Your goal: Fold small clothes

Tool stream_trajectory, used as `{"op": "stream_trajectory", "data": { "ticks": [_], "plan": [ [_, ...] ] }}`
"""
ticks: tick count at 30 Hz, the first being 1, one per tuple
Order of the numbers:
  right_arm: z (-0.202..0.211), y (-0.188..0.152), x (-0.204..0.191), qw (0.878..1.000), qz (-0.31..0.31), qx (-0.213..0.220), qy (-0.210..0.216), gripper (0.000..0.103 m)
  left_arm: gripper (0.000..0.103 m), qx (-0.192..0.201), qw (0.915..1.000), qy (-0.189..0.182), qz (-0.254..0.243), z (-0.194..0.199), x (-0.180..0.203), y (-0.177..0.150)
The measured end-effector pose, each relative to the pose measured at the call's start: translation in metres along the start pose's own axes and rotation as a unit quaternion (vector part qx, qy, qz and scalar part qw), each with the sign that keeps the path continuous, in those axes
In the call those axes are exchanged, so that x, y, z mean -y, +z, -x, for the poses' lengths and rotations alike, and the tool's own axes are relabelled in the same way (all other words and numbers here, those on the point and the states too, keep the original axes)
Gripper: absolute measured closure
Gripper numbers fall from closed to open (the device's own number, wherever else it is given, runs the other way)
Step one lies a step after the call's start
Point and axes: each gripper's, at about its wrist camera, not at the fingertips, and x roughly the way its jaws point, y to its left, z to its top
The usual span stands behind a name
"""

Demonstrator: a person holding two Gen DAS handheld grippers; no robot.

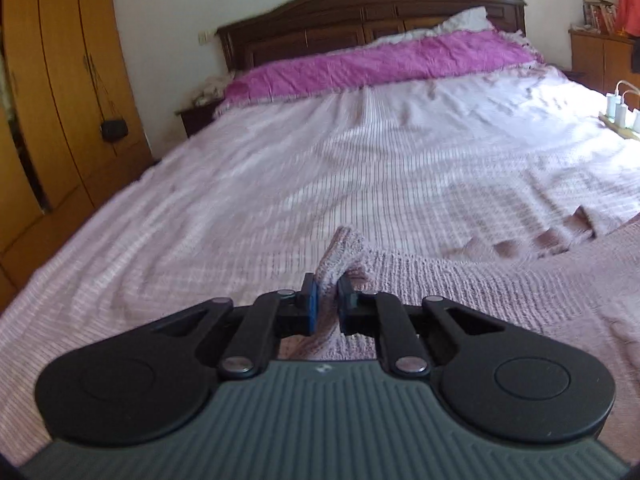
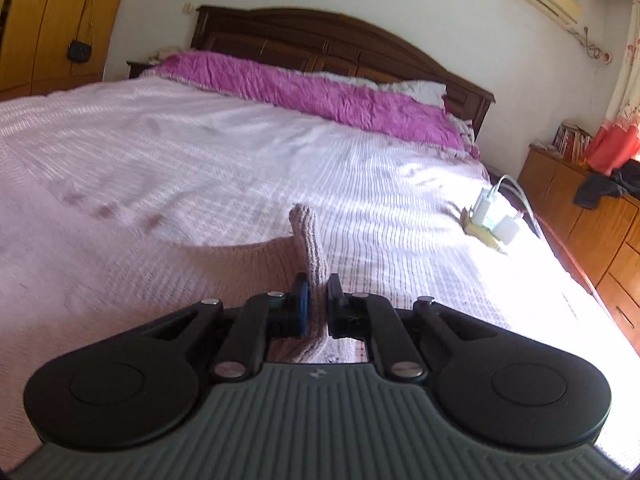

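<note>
Your left gripper [image 1: 327,298] is pinched closed on a bunched edge of the pinkish knitted garment [image 1: 460,280], with a tuft of the knit sticking up between and beyond the blue-padded fingers [image 1: 310,304]. From there the garment spreads to the right across the bed, its far edge lying wavy and scalloped on the pale striped bedspread [image 1: 320,152]. Your right gripper [image 2: 316,300] is likewise clamped on the same garment [image 2: 240,264]: a narrow ridge of knit rises upright between its fingers [image 2: 302,304], and the rest of the cloth drops away to the left, lying on the bedspread [image 2: 240,152]. Both views are slightly blurred. At the head of the bed a magenta cover [image 1: 380,64] lies along the dark wooden headboard [image 1: 360,12]. Near the right edge of the bed a power strip with white chargers [image 2: 490,220] rests on the bedspread, well apart from the garment.
</note>
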Motion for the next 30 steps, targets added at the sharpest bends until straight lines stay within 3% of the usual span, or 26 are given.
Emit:
{"op": "stream_trajectory", "data": {
  "ticks": [4,8,9,12,15,20,27,30],
  "plan": [
    [-0.031,-0.018,-0.003,0.999,0.001,-0.048,0.011,0.093,0.088,-0.041,0.9991,-0.004,0.006,-0.031,-0.001,-0.019],
    [-0.033,-0.020,0.001,0.998,-0.024,-0.050,0.021,0.091,0.085,-0.034,0.9993,-0.010,0.013,-0.034,-0.005,-0.025],
    [-0.034,-0.020,0.003,0.998,-0.030,-0.052,0.024,0.089,0.082,-0.034,0.9992,-0.013,0.018,-0.032,-0.008,-0.024],
    [-0.032,-0.019,0.017,0.995,-0.075,-0.058,0.029,0.081,0.057,-0.032,0.9988,-0.005,0.036,-0.024,-0.019,-0.023],
    [-0.023,-0.018,0.032,0.990,-0.126,-0.063,0.020,0.077,0.056,-0.032,0.9986,-0.001,0.041,-0.015,-0.029,-0.023],
    [-0.003,-0.024,0.039,0.988,-0.138,-0.067,0.021,0.068,0.057,-0.033,0.9989,0.011,0.032,-0.002,-0.038,-0.024],
    [0.038,-0.036,0.048,0.977,-0.199,-0.061,0.050,0.050,0.057,-0.046,0.9974,0.004,0.055,0.015,-0.044,-0.023],
    [0.054,-0.044,0.046,0.972,-0.218,-0.053,0.063,0.048,0.057,-0.054,0.9961,-0.010,0.069,0.029,-0.045,-0.028]
  ]
}}
